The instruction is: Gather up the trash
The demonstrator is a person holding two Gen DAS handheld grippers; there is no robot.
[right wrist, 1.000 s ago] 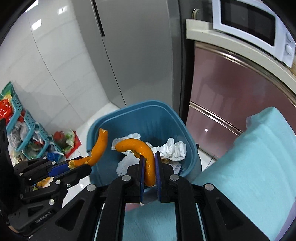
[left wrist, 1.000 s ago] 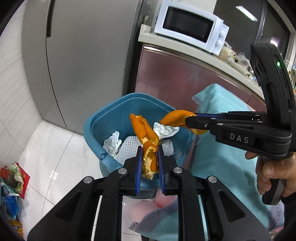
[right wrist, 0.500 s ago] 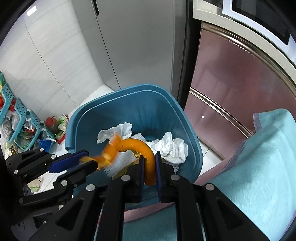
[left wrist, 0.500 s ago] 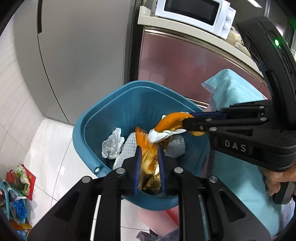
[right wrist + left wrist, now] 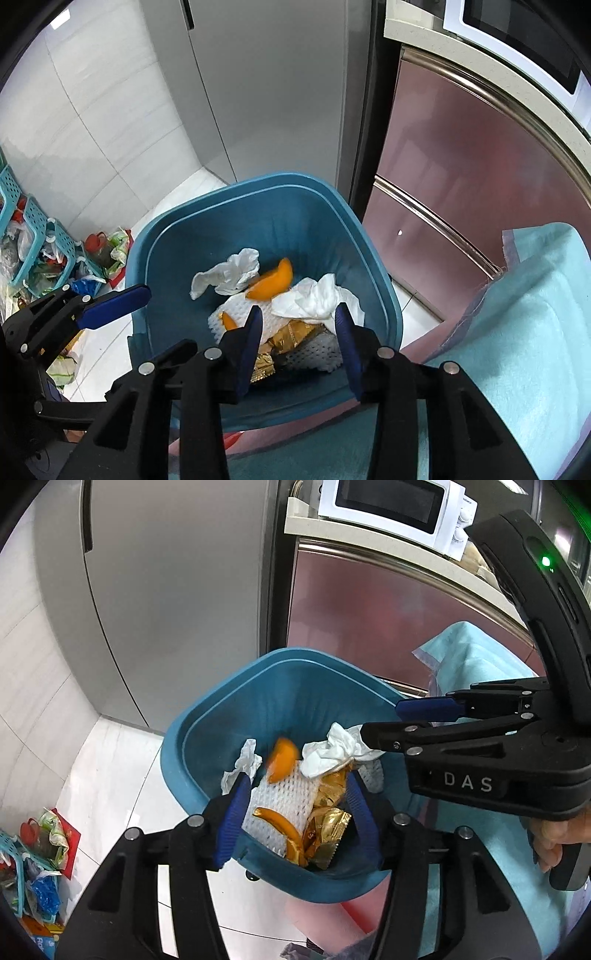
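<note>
A blue trash bin (image 5: 207, 738) (image 5: 369, 236) stands on the floor below both grippers. Inside lie two orange peels, one (image 5: 281, 763) (image 5: 273, 283) blurred near the top of the pile, one (image 5: 280, 825) (image 5: 229, 322) on white foam netting (image 5: 284, 801), plus crumpled white tissues (image 5: 332, 753) (image 5: 229, 275) and gold wrappers (image 5: 327, 825) (image 5: 291, 334). My left gripper (image 5: 295, 812) is open and empty over the bin. My right gripper (image 5: 297, 332) is open and empty too; it also shows in the left wrist view (image 5: 391, 720).
A grey refrigerator (image 5: 166, 590) and a reddish cabinet (image 5: 461, 147) with a white microwave (image 5: 395, 513) stand behind the bin. A light blue cloth (image 5: 524, 314) covers a surface at right. Baskets and bags (image 5: 33, 240) clutter the floor at left.
Both grippers opened and let go of their orange peels, which dropped into the bin. Both grippers moved closer over the bin.
</note>
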